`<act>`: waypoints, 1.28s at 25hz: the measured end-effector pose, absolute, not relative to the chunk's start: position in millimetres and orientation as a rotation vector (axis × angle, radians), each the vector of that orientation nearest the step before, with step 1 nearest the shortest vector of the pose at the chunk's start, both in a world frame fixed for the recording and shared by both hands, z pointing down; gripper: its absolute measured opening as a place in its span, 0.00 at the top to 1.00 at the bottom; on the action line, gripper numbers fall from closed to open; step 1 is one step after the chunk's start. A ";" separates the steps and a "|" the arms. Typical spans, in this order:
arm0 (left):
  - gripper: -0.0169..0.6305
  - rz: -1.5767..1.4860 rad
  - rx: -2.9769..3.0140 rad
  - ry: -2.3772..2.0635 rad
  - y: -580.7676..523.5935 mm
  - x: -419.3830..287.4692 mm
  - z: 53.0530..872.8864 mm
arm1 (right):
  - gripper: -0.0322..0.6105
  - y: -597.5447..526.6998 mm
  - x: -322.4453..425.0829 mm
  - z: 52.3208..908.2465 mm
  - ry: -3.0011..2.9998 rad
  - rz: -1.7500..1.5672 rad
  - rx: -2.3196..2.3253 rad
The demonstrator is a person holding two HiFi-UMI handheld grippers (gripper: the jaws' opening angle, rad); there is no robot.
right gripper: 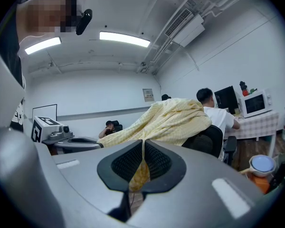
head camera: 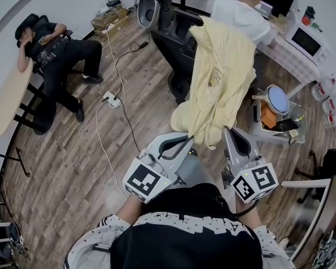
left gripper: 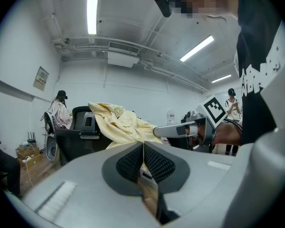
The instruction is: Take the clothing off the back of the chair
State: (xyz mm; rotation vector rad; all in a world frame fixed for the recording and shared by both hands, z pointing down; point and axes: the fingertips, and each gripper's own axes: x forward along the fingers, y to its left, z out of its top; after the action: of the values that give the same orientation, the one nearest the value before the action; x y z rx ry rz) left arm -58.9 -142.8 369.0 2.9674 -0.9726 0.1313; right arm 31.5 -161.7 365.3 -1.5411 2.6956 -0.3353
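You have one yellow garment (head camera: 221, 77), draped over the back of one black chair (head camera: 179, 43), its hem hanging down the near side. Your two tongs sit at that hem. The left tongs (head camera: 190, 140) are clenched, with a thin strip of the yellow cloth in the seam between the pads. The right tongs (head camera: 227, 130) are clenched too, with cloth bunched below their pads.

Two other people are in the room: one in white (head camera: 241, 15) sits just behind the chair, and one in black (head camera: 56, 55) is slumped well off to your left.

Left of the chair, the wood floor (head camera: 67, 161) is open apart from one power strip (head camera: 113, 100) and its cables. The right is tight: a tabletop (head camera: 288, 58) carrying one microwave (head camera: 307, 41), and one white bin (head camera: 269, 133) holding a round pale disc and something orange.
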 end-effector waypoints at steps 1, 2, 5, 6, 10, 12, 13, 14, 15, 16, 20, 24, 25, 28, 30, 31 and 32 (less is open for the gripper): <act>0.97 0.125 2.971 -0.968 -142.0 -58.3 368.6 | 0.91 -161.4 31.1 364.8 2.697 -0.333 -1.543; 0.97 0.120 2.976 -0.967 -141.5 -58.4 368.4 | 0.91 -161.1 30.5 364.8 2.699 -0.334 -1.544; 0.97 0.127 2.962 -0.972 -141.8 -61.1 369.2 | 0.91 -160.6 28.7 366.3 2.701 -0.343 -1.543; 0.97 0.130 2.965 -0.973 -142.8 -61.9 369.5 | 0.91 -160.5 28.5 366.3 2.699 -0.347 -1.544; 0.97 0.130 2.991 -0.945 -145.5 -58.9 368.7 | 0.91 -161.7 28.6 367.1 2.699 -0.355 -1.541; 0.97 0.137 2.992 -0.942 -145.5 -54.8 370.4 | 0.91 -161.3 30.7 368.0 2.706 -0.354 -1.538; 0.97 0.143 2.988 -0.941 -145.0 -52.1 371.2 | 0.91 -160.6 32.7 367.9 2.707 -0.353 -1.536; 0.97 0.149 2.980 -0.937 -143.4 -48.8 371.5 | 0.91 -159.6 35.1 367.5 2.707 -0.352 -1.534; 0.97 0.153 2.972 -0.931 -141.0 -45.3 371.4 | 0.91 -158.2 37.7 367.3 2.706 -0.353 -1.531; 0.97 0.155 2.968 -0.927 -138.5 -42.1 371.4 | 0.91 -156.6 40.2 367.7 2.705 -0.356 -1.528; 0.97 0.147 2.979 -0.947 -133.9 -36.7 372.3 | 0.91 -152.0 46.9 369.5 2.694 -0.377 -1.519; 0.97 0.137 2.967 -0.972 -129.3 -36.8 368.0 | 0.91 -147.9 48.2 367.4 2.713 -0.378 -1.504; 0.97 0.136 2.966 -0.980 -127.5 -36.6 367.8 | 0.91 -146.3 48.1 367.7 2.716 -0.377 -1.497; 0.97 0.140 2.961 -0.995 -119.6 -34.7 370.7 | 0.91 -139.0 47.9 370.9 2.721 -0.380 -1.477; 0.97 0.149 2.956 -0.998 -115.7 -34.6 371.8 | 0.91 -134.8 47.8 371.4 2.726 -0.384 -1.470; 0.97 0.154 2.955 -1.000 -114.2 -34.7 371.6 | 0.91 -133.3 48.0 371.2 2.729 -0.386 -1.467; 0.97 0.158 2.956 -1.003 -112.6 -34.5 371.0 | 0.91 -131.9 48.4 371.0 2.731 -0.388 -1.465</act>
State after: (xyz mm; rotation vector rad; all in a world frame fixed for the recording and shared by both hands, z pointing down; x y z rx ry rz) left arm -34.5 -112.6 371.0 2.9559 -1.0033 0.1576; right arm 48.4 -131.9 371.0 -1.4646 2.7311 -0.3876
